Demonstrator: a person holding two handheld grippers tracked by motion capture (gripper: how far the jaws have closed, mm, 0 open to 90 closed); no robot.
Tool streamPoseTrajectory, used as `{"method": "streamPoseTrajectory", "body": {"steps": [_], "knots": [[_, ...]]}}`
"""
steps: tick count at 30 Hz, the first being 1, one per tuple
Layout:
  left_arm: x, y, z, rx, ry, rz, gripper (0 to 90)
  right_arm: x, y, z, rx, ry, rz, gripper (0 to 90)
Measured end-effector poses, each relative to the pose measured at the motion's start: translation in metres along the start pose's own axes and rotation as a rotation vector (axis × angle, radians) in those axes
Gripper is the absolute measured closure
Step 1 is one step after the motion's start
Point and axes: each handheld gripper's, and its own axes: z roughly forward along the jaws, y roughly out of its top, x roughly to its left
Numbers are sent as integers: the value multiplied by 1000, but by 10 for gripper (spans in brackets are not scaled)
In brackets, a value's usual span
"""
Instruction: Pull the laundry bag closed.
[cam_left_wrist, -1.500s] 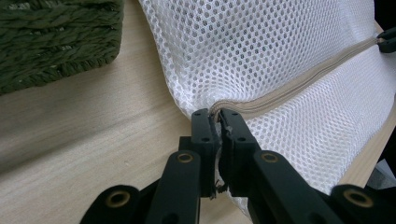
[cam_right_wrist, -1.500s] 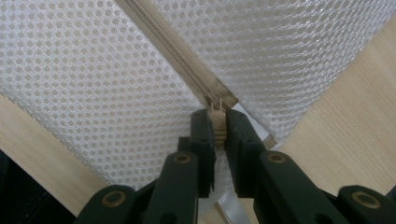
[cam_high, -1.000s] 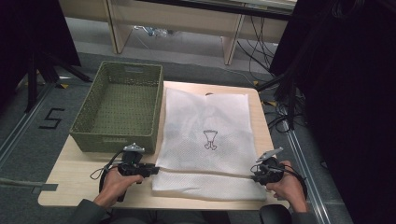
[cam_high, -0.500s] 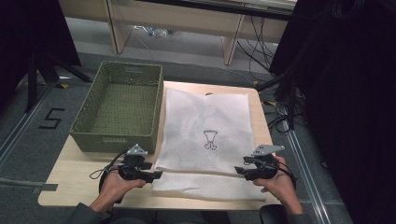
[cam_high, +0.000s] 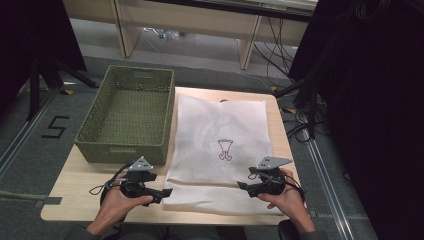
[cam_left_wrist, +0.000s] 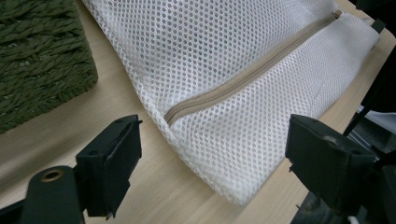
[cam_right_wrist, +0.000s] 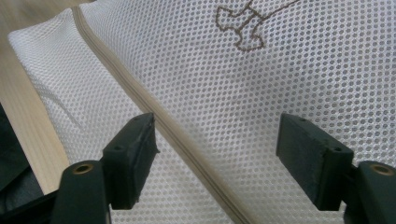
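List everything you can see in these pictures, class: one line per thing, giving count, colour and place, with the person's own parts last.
mesh bag: one, white with a small brown print, flat on the table right of the basket
zip: one, beige, across the bag near its near edge
basket: one, green woven, on the table's left half
table: one, light wood, in the middle of the room
desk: one, light wood, beyond the table
cables: several, black, on the floor at the far right
figure 5: one, black, on the floor at left
left tongs: one, black, open, at the bag's near left corner
right tongs: one, black, open, over the bag's near right part
hands: two, one on each tongs
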Motion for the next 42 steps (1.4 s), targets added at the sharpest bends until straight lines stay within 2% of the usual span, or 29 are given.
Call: {"method": "streamPoseTrajectory", "body": {"steps": [7,13,18,23,26,30,32,33,36,42], "knots": [[0,-6,-9,-3,9,28,181,8,-3,1,22,-15,-4,267],[0,-13,-17,-5,20,47,187,17,-2,2,23,-4,-16,264],[0,-18,-22,-15,39,43,187,26,-5,2,39,-7,-17,260],[-5,-21,-24,-16,38,56,189,33,-12,1,49,-5,-20,253],[-7,-23,-23,-10,42,68,191,34,-16,-1,51,-8,-17,253],[-8,-23,-23,-8,42,70,191,35,-18,-2,45,-10,-36,252],[-8,-23,-22,-5,44,73,191,35,-20,-2,50,-6,-32,250],[-8,-23,-22,-5,43,72,192,37,-20,-2,58,-9,-12,250],[-8,-23,-21,-6,41,71,192,35,-20,-2,54,-5,-34,250],[-8,-22,-22,-8,43,63,192,34,-21,-2,57,-9,-38,247]]}}
